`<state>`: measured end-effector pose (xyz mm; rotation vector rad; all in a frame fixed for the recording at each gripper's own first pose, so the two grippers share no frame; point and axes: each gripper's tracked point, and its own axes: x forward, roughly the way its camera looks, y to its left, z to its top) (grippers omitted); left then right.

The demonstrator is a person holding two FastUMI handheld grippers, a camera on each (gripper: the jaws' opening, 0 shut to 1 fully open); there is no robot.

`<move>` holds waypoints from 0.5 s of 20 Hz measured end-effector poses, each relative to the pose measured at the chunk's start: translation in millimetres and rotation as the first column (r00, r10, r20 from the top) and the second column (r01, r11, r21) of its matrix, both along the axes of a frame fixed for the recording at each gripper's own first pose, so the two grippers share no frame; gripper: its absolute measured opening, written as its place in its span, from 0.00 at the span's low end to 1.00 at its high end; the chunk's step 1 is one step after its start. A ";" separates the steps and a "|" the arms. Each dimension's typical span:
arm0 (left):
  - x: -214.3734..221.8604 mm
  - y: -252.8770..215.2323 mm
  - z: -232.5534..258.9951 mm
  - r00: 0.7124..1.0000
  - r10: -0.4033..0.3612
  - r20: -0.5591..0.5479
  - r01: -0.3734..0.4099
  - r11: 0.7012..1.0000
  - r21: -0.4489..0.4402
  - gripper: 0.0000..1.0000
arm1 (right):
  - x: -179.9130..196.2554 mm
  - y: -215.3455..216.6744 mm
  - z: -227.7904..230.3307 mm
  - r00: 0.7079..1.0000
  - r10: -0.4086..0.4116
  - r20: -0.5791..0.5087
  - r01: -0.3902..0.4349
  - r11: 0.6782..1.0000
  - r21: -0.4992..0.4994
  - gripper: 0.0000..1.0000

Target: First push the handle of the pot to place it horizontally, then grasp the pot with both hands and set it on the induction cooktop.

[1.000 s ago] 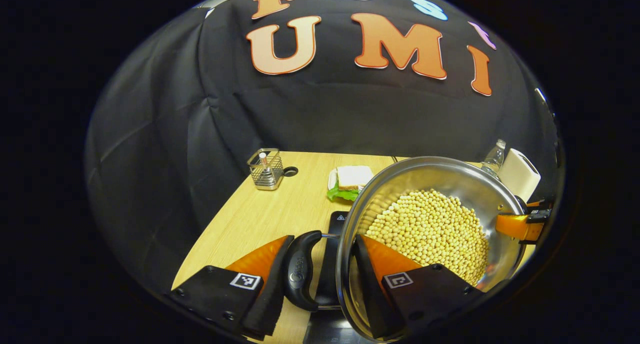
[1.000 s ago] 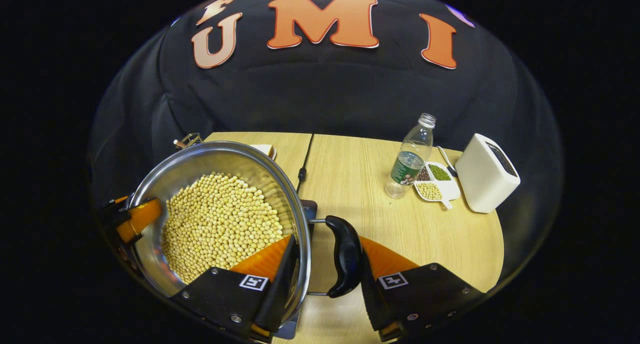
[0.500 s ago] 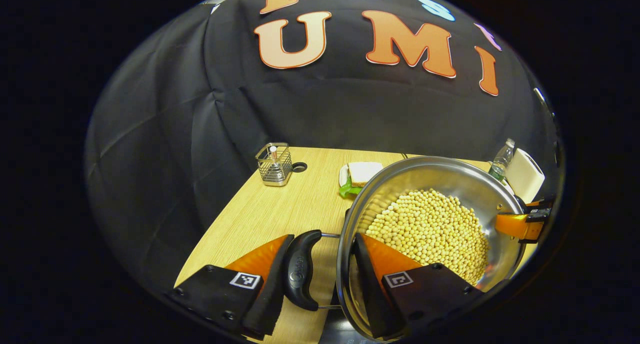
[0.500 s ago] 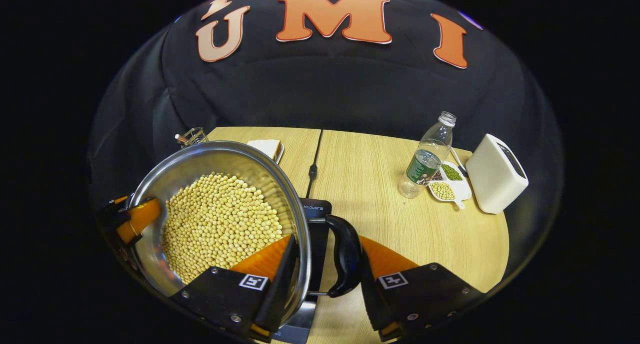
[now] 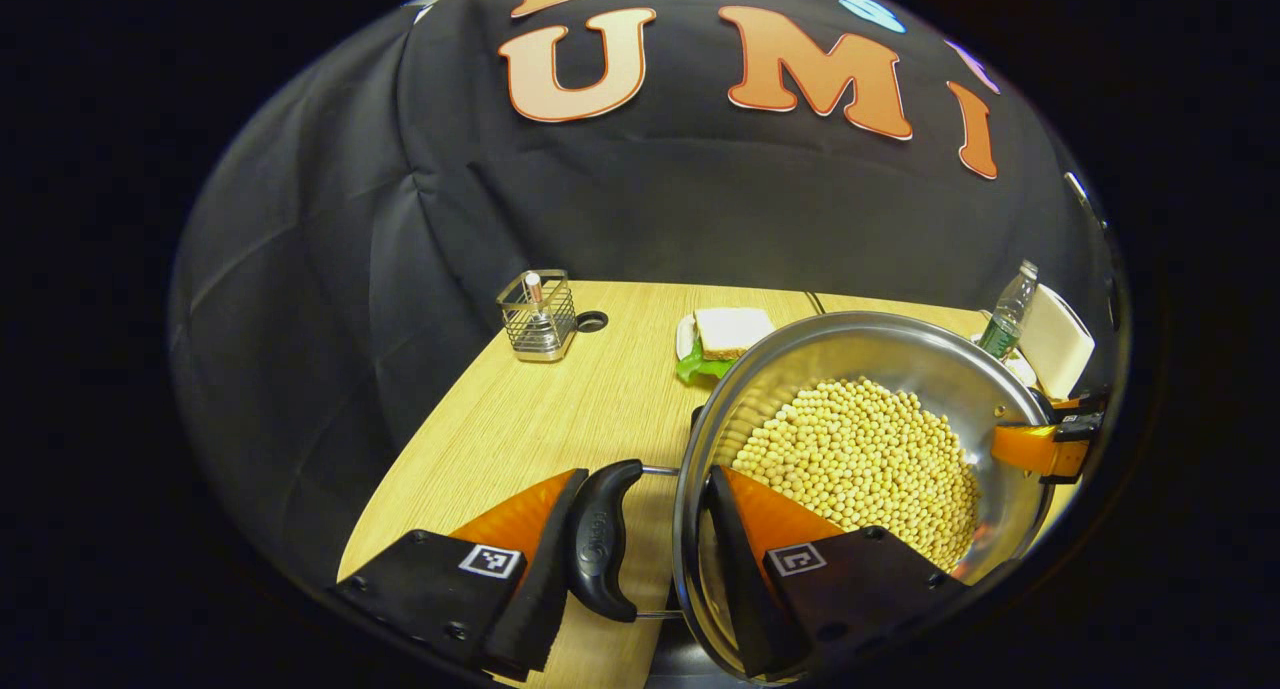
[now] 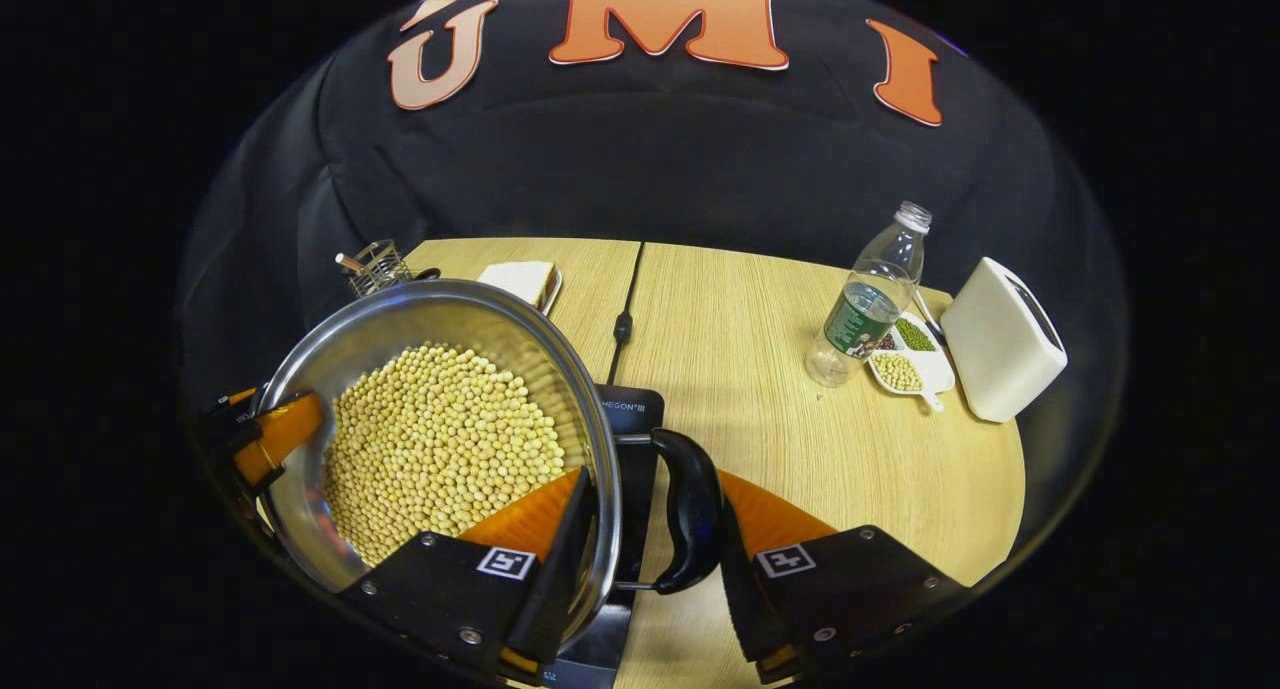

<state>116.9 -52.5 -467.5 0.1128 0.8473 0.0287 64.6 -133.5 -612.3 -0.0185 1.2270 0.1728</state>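
Observation:
A steel pot (image 5: 880,344) full of yellow soybeans (image 6: 440,449) is held between both grippers. My left gripper (image 5: 648,479) is shut on the pot's left side, one finger outside the black handle (image 5: 598,554) and the other inside the wall. My right gripper (image 6: 652,479) is shut the same way on the right black handle (image 6: 690,514). The black induction cooktop (image 6: 630,409) lies under the pot's right side. Across the pot, each view shows the other gripper's orange finger (image 5: 1040,447) (image 6: 270,439). Whether the pot's base touches the cooktop is hidden.
On the wooden table (image 6: 740,369) stand a wire holder (image 5: 538,314), a sandwich on a plate (image 5: 730,331), a plastic bottle (image 6: 868,299), a white box (image 6: 1003,339) and a small dish of beans (image 6: 905,364). A black cable (image 6: 622,319) runs back from the cooktop.
Both grippers have carried the pot leftward. The cooktop beneath the left handle has given way to bare wood, and more cooktop shows beneath the right handle. Both grips are unchanged.

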 end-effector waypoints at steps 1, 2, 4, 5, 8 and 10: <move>1.2 -1.8 0.4 1.000 0.000 0.001 0.000 1.000 0.000 0.72 | -0.2 0.3 -0.5 1.000 -0.002 0.001 0.002 1.000 0.001 0.66; 0.2 -2.0 0.5 1.000 0.000 0.001 0.000 1.000 -0.002 0.72 | -0.1 -0.8 0.1 1.000 -0.006 -0.003 0.006 1.000 0.004 0.66; -1.1 -0.8 -1.4 1.000 -0.002 0.004 0.002 1.000 0.003 0.72 | 0.6 0.0 1.2 1.000 -0.009 -0.005 0.009 1.000 0.006 0.66; -0.8 -2.0 -1.8 1.000 -0.004 0.008 0.004 1.000 0.005 0.72 | -0.2 0.5 -0.4 1.000 -0.012 -0.002 0.012 1.000 0.006 0.66; -2.9 -2.9 -3.8 1.000 -0.001 0.008 0.001 1.000 0.000 0.75 | -1.9 0.6 -3.0 1.000 -0.009 -0.001 0.009 1.000 0.004 0.66; -2.0 -2.1 -6.9 1.000 0.000 -0.003 0.000 1.000 -0.005 0.72 | -1.4 0.7 -1.1 1.000 -0.007 -0.006 0.007 1.000 0.000 0.66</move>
